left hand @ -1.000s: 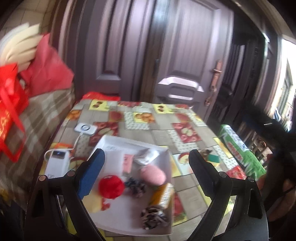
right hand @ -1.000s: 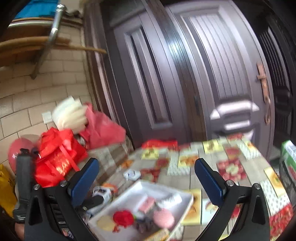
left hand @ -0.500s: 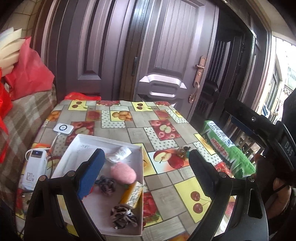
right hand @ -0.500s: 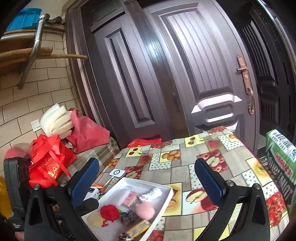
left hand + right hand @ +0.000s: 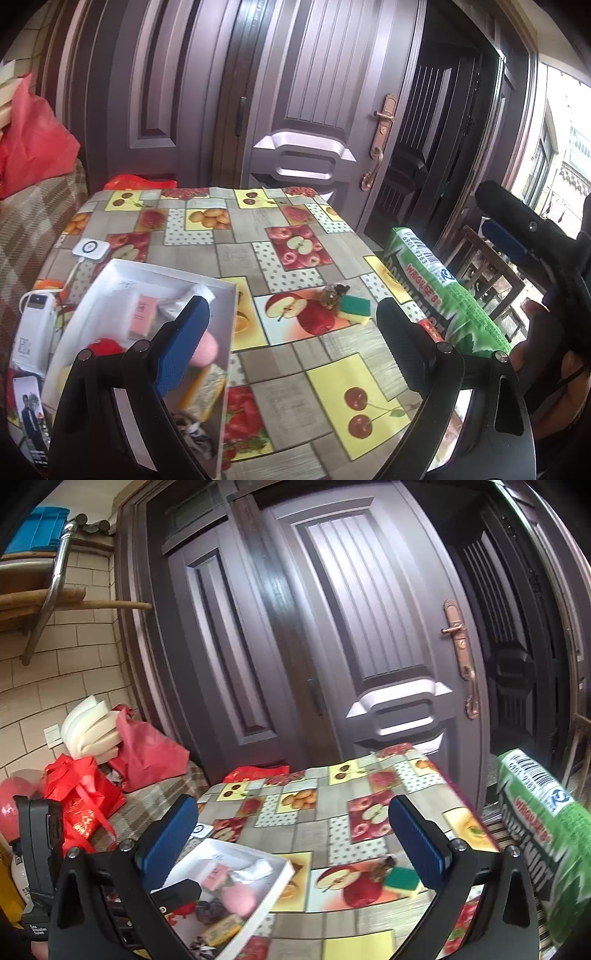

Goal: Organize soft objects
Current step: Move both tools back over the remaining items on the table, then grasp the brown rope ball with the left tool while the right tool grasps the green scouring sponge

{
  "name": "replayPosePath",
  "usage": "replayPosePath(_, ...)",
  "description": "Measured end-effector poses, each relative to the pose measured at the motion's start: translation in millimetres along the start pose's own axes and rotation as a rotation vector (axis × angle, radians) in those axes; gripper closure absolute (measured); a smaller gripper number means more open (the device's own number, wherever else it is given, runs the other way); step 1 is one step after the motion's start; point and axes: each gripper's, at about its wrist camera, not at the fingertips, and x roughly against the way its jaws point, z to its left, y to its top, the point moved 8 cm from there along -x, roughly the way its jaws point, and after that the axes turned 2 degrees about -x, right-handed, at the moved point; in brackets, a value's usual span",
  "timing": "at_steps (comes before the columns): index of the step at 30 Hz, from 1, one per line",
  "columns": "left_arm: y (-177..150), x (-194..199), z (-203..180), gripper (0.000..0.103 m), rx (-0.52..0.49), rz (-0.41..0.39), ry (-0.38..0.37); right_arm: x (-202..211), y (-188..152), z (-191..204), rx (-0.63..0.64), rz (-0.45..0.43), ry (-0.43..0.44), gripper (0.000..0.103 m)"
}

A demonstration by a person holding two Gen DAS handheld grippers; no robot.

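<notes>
Item: white tray (image 5: 110, 273), at the left of the table (image 5: 240, 254), already holding most of the soft things: a pink puff (image 5: 208, 349), a red pompom (image 5: 105, 347), a pink card, crumpled white cloth, a yellow-backed sponge and a patterned scrunchie, gathered there presumably as the collecting spot. Item: green-and-yellow sponge (image 5: 354, 306) with a small brownish scrunchie-like thing (image 5: 332, 295) beside it, loose on the apple print, outside the tray; likely your next pickups. Your left tongs (image 5: 291, 332) stand wide apart and empty, aimed between tray and sponge. Your right tongs (image 5: 291, 834) likewise gape with nothing between the pads. Item: green pack (image 5: 443, 291) at the table's right edge, lettered "WRIGLEY'S", barcode digits partly legible. Item: white power bank (image 5: 31, 332), its writing too blurred to read.
</notes>
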Motion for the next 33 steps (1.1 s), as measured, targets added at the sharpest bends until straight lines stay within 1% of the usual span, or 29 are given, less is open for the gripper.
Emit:
replayPosePath(7,-1,-23,-21,0.010,0.013,0.029,0.009,5,6,-42,-0.016,0.002,-0.044,0.000)
replayPosePath(15,-6,-45,-36,0.010,0.014,0.089,0.041,12,15,-90,-0.061,-0.014,-0.088,0.000)
replayPosePath(18,-6,-52,-40,0.010,0.008,0.105,0.048,9,14,-104,-0.072,-0.001,-0.104,0.000)
replayPosePath(20,-7,-56,-42,0.010,0.007,0.115,0.054,2,9,-113,-0.072,0.025,-0.107,0.000)
replayPosePath(22,-7,-58,-41,0.010,0.007,0.122,0.061,-9,1,-117,-0.044,0.072,-0.090,0.000)
replayPosePath(24,-9,-61,-40,0.010,0.013,0.134,0.069,-28,-13,-120,0.007,0.157,-0.054,0.000)
replayPosePath(25,-10,-63,-38,0.010,0.018,0.143,0.074,-44,-28,-123,0.034,0.238,-0.016,0.000)
replayPosePath(28,-16,-72,-32,0.010,0.031,0.174,0.083,-80,-69,-134,0.099,0.429,0.024,0.000)
replayPosePath(30,-19,-82,-27,0.010,0.033,0.196,0.081,-98,-94,-143,0.155,0.519,0.038,0.000)
replayPosePath(33,-22,-101,-17,0.010,0.041,0.227,0.081,-116,-120,-150,0.191,0.613,0.066,0.000)
